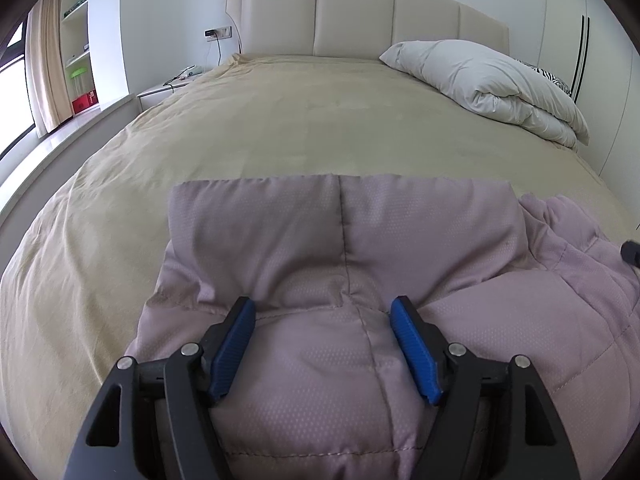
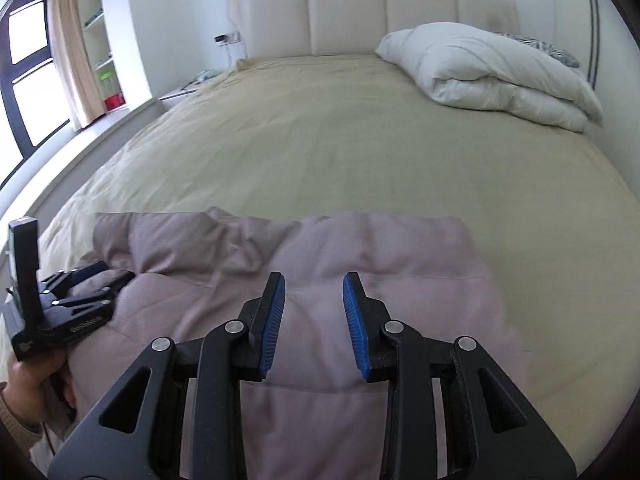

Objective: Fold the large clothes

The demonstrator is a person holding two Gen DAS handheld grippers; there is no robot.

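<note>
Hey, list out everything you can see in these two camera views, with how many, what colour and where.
Padded quilted mauve garment: one, mauve, near end of the bed, partly folded.
Beige bedspread: one, beige, covering the bed.
Folded white duvet: one, white, far right of the bed by the headboard.
Zebra-striped pillow: one, black and white, behind the duvet.
Cream padded headboard: one, cream, far end.
White bedside table: one, white, far left of the bed.
Wall shelves: one unit, white, far left.
Beige curtain: one, beige, by the window.
Left gripper: black with blue pads, open over the garment.
Right gripper: black with blue pads, open above the garment.
Hand: one, holding the left gripper.
</note>
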